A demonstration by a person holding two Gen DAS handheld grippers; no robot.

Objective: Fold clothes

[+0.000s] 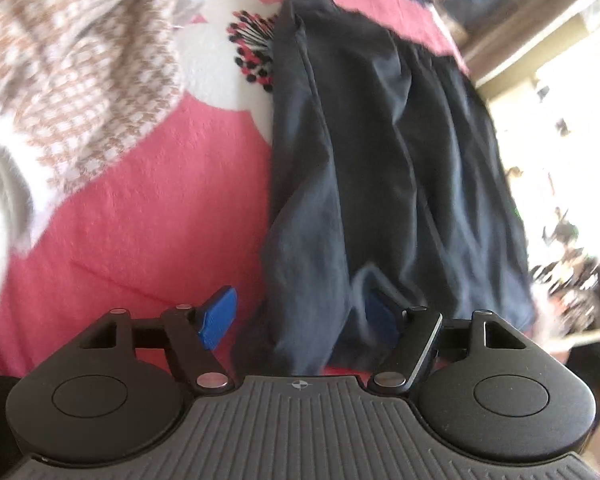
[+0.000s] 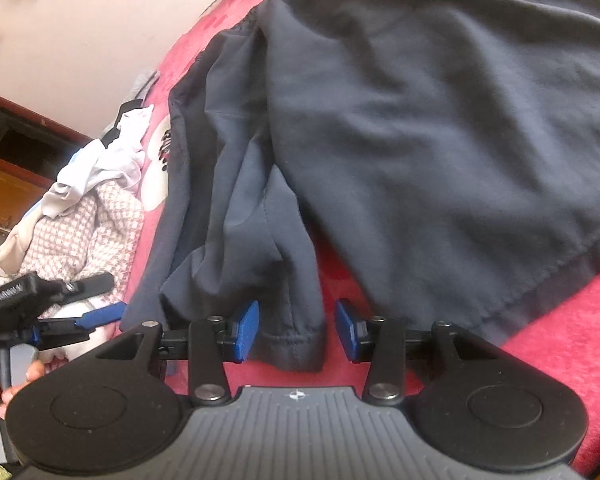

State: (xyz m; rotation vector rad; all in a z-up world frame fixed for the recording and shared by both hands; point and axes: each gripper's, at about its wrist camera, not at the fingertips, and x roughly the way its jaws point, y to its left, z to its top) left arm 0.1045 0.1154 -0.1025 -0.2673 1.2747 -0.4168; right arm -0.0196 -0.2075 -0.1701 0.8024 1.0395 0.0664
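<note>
Unreadable label on left gripper [image 2: 100,316]

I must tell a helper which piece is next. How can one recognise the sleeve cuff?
On the pink fleece blanket lies a dark navy cotton garment. Its long sleeve ends at a stitched cuff between the right gripper's open blue fingers, narrower than the wide hem beside it.

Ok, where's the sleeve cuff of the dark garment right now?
In the right wrist view the sleeve cuff lies on the pink blanket, low and centre, between the open fingers of the right gripper.
</note>
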